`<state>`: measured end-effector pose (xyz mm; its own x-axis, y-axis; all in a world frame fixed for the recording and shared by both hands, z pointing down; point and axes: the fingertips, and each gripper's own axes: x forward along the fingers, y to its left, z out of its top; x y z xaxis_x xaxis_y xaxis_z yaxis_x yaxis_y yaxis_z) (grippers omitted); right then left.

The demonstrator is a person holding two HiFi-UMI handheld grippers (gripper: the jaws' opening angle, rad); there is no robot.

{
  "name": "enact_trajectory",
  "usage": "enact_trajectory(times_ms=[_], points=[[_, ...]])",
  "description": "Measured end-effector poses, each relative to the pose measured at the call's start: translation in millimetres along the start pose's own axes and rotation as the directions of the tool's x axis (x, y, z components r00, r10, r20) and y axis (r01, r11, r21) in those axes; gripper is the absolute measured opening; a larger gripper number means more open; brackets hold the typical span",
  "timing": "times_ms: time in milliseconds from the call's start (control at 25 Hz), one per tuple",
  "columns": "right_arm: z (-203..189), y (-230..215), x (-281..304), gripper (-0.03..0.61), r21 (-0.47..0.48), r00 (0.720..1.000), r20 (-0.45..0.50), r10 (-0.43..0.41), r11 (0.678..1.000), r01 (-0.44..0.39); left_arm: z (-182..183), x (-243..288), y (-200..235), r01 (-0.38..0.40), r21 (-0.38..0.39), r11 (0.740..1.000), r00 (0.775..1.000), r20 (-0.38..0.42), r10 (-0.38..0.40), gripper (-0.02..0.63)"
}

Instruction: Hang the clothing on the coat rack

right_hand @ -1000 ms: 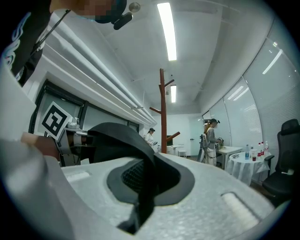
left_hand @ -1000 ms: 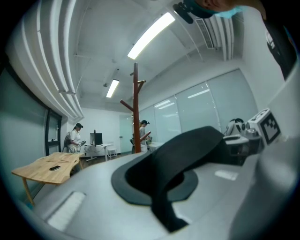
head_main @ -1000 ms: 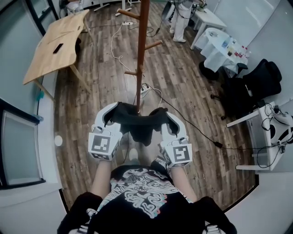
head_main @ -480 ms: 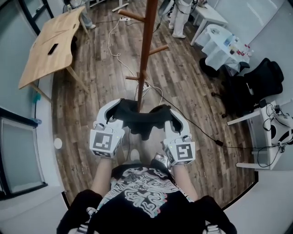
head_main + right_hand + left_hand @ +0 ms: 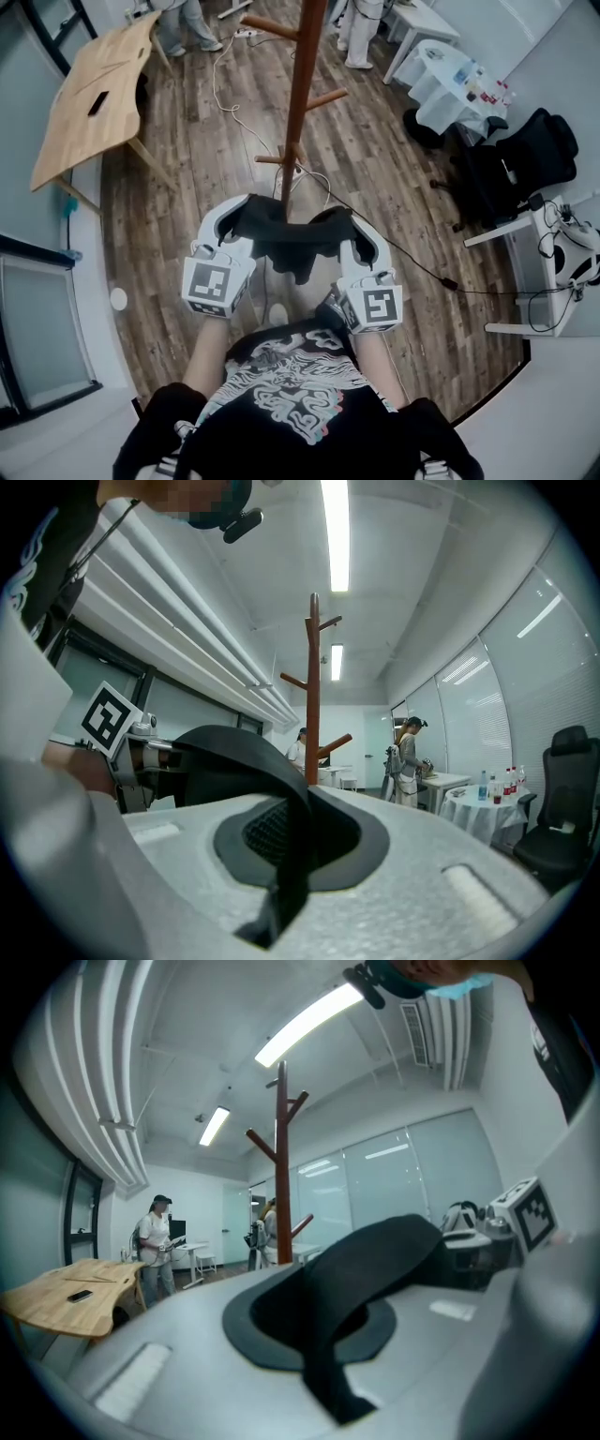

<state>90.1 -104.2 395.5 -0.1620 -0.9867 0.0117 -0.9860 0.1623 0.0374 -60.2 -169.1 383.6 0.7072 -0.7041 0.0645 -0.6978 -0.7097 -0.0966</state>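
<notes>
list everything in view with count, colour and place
coat rack: one, brown, standing ahead of the grippers
garment: one, black, held between both grippers
wooden table: one, light wood, upper left
round table: one, white, upper right
office chair: one, black, right side
cables: several, black and white, on the floor
people: two, light clothes, far end
left gripper: one, white, jaws shut on garment
right gripper: one, white, jaws shut on garment

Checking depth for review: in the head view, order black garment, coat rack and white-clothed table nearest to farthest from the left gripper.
1. black garment, held in the left gripper itself.
2. coat rack, just ahead, centre.
3. white-clothed table, far upper right.
</notes>
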Motion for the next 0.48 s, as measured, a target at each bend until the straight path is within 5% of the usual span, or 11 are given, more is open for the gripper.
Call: enact_trajectory(times_ms=[480], points=[[0.6,-24.3,7.3,0.011,0.014,0.999,-0.021,-0.042,0.999,0.042,5.1,25.3,-9.2,0.053,0.023,0.998,0.999,0.002,-0.053,0.002]])
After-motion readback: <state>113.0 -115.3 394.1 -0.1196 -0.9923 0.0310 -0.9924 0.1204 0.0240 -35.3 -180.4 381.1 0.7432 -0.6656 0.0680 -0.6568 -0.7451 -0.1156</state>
